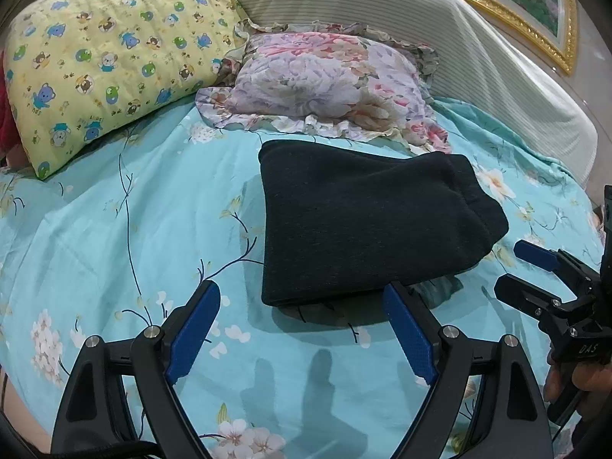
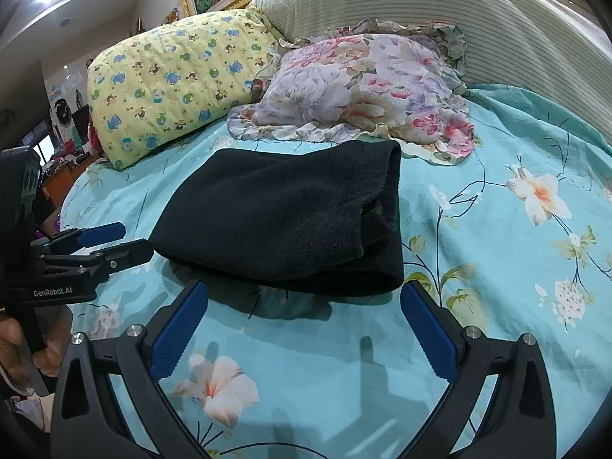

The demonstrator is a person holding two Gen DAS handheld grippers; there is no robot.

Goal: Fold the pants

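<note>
The dark pants (image 1: 363, 222) lie folded into a compact rectangle on the turquoise floral bedsheet (image 1: 114, 229). They also show in the right wrist view (image 2: 290, 214). My left gripper (image 1: 302, 294) is open and empty, hovering just in front of the pants' near edge. My right gripper (image 2: 304, 290) is open and empty, also just short of the near edge. The right gripper shows at the right edge of the left wrist view (image 1: 512, 267). The left gripper shows at the left of the right wrist view (image 2: 134, 239).
A yellow cartoon-print pillow (image 1: 111, 61) and a floral ruffled pillow (image 1: 325, 84) lie behind the pants. A striped bolster (image 1: 440, 26) runs along the headboard. In the right wrist view the sheet (image 2: 516, 229) extends to the right.
</note>
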